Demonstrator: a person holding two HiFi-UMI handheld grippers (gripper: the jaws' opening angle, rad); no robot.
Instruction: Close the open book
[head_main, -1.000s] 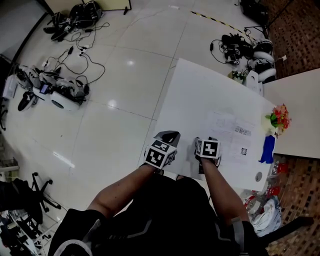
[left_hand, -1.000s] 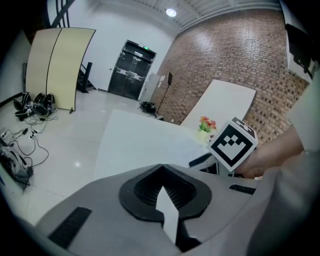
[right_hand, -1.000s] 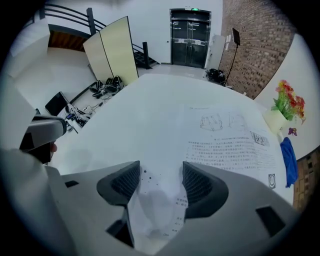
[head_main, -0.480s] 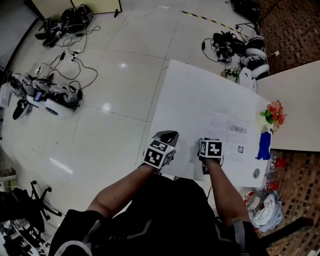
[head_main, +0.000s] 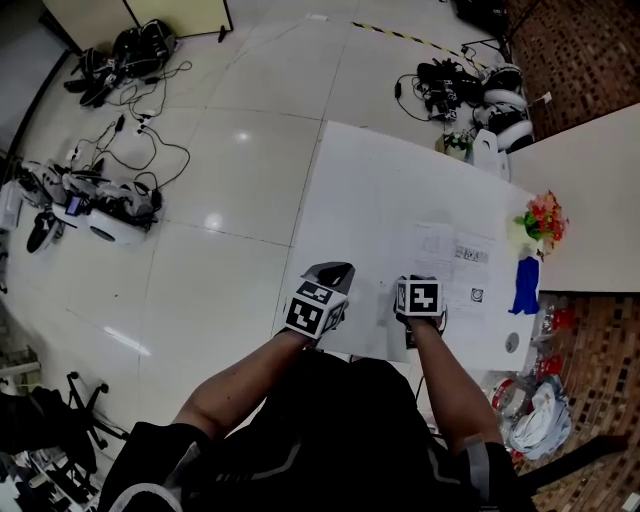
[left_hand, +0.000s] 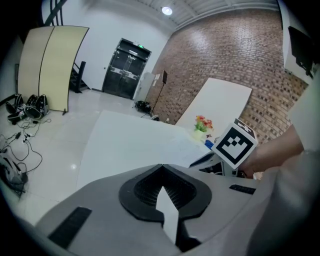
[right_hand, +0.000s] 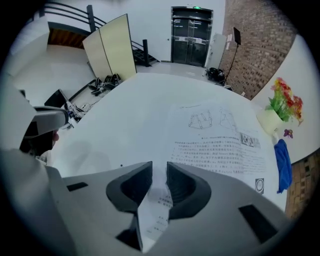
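The open book (head_main: 390, 200) lies wide and white in front of me; its right page (head_main: 455, 270) carries print and diagrams (right_hand: 220, 145). At the book's near edge my left gripper (head_main: 335, 272) is shut on a thin white page edge (left_hand: 167, 210), which stands between its dark pads (left_hand: 162, 180). My right gripper (head_main: 415, 283) sits over the printed page's near edge. Its jaws have just been closing, and a curled printed page (right_hand: 155, 210) now runs up between them (right_hand: 160, 172), pinched.
A pot of flowers (head_main: 540, 215) and a blue cloth (head_main: 522, 285) sit by the book's right edge, next to a second white table (head_main: 590, 210). Cables and gear (head_main: 100, 190) lie on the tiled floor at the left; more equipment (head_main: 470, 85) lies beyond the book.
Both grippers stay at the book's near edge, shifted only slightly. The book and the floor have drifted up and left in the head view.
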